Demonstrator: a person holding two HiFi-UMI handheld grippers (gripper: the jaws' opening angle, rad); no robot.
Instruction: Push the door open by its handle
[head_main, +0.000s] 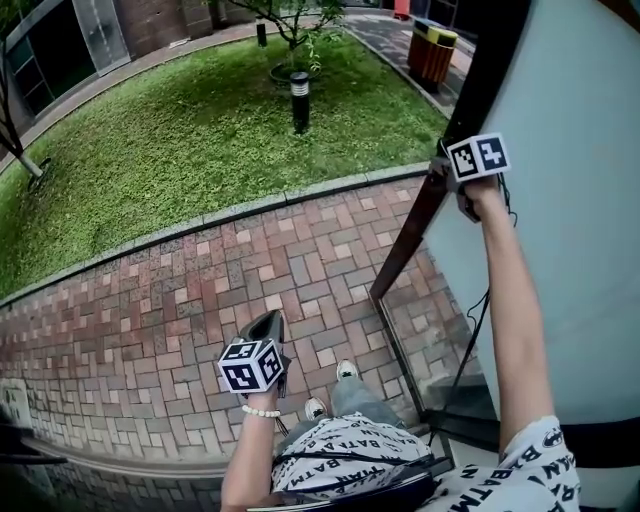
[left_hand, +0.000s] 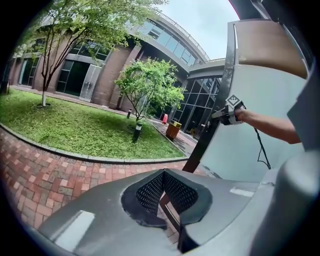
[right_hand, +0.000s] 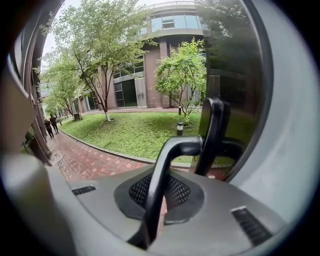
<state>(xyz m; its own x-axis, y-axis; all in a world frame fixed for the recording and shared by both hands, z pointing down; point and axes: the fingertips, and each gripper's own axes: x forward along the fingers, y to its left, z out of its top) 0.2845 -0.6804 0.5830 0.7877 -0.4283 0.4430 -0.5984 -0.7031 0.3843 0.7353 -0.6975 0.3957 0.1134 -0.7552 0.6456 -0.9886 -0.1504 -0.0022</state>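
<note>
The glass door (head_main: 560, 250) with its dark frame edge (head_main: 420, 215) stands swung outward at the right of the head view. My right gripper (head_main: 450, 172) is held high against that edge. In the right gripper view my right gripper (right_hand: 161, 187) is shut on the black curved door handle (right_hand: 167, 160), whose bar runs up between the mesh pads to a vertical mount (right_hand: 212, 130). My left gripper (head_main: 268, 325) hangs low over the bricks, away from the door; its pads (left_hand: 150, 192) meet at the tips with nothing between them. The left gripper view also shows the right gripper (left_hand: 227, 112) at the door edge.
Red brick paving (head_main: 200, 300) lies ahead, bordered by a kerb and a lawn (head_main: 180, 140). A bollard lamp (head_main: 299, 100) and small trees stand on the grass, and a bin (head_main: 432, 50) stands far right. Two people (right_hand: 50, 127) walk far off on the path.
</note>
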